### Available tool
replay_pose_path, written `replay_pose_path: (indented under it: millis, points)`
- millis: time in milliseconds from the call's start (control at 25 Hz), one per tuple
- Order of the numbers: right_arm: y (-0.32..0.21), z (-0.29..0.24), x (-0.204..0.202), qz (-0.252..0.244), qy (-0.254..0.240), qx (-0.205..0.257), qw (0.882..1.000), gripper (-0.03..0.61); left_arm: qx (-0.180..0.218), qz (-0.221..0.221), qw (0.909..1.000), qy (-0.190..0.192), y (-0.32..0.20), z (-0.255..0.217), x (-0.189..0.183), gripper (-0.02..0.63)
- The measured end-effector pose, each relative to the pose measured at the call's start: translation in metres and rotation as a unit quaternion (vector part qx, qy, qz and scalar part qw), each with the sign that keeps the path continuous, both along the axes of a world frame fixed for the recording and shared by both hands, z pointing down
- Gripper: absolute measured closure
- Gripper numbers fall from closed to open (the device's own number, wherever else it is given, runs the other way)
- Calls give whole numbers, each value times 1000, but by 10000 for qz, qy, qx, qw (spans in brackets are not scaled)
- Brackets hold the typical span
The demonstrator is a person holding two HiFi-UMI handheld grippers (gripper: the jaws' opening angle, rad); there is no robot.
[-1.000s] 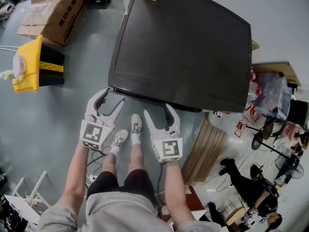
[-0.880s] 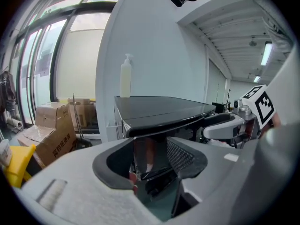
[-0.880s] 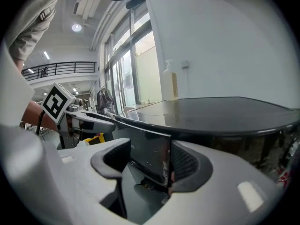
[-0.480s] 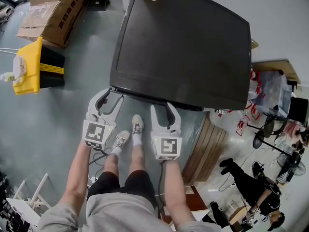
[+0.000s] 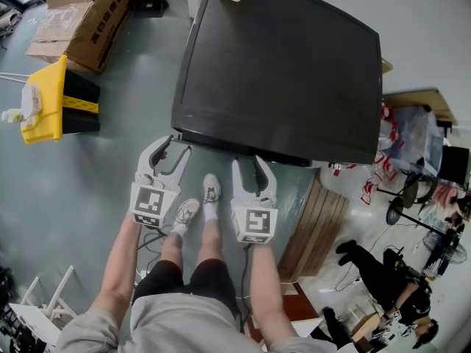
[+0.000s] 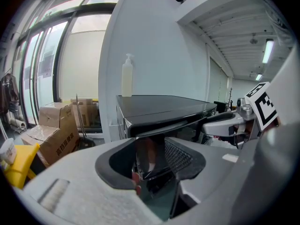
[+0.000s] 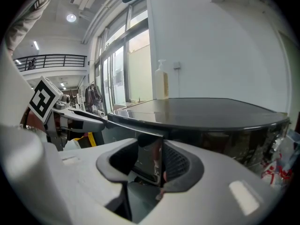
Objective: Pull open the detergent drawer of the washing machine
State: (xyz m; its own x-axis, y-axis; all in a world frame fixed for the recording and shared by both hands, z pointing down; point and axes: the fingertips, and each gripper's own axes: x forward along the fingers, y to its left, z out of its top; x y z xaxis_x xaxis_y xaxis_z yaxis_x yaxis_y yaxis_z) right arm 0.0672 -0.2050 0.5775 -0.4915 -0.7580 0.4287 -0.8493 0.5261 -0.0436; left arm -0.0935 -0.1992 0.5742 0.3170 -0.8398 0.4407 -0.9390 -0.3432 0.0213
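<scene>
The washing machine [image 5: 280, 72] has a glossy black top, and its dark drawer front [image 5: 213, 144] runs along the near edge. My left gripper [image 5: 171, 147] is at that strip's left end and my right gripper [image 5: 250, 164] towards its right end. In the left gripper view the shiny drawer panel [image 6: 151, 149] stands between the pads of the left gripper [image 6: 152, 162], which press on it. In the right gripper view the drawer panel [image 7: 152, 156] fills the gap of the right gripper [image 7: 150, 167]. Both sets of jaws have just been closing, with the panel between them.
A yellow bin [image 5: 44, 98] and cardboard boxes [image 5: 81, 13] stand on the floor to the left. Wooden boards [image 5: 313, 226] lean at the machine's right. A pump bottle [image 6: 126, 76] stands at the back of the top. My feet [image 5: 197, 201] are between the grippers. A person [image 5: 375, 278] is at lower right.
Both grippers' jaws have narrowed from wide open onto the drawer front's ends. The hands have hardly shifted.
</scene>
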Motion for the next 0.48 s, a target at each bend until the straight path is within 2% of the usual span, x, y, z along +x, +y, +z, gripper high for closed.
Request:
replay_pose_path:
  millis: [480]
  points:
    - [36,1,7,128,29,-72,9999,413,-15,39,10000,35,36,-1,6,420]
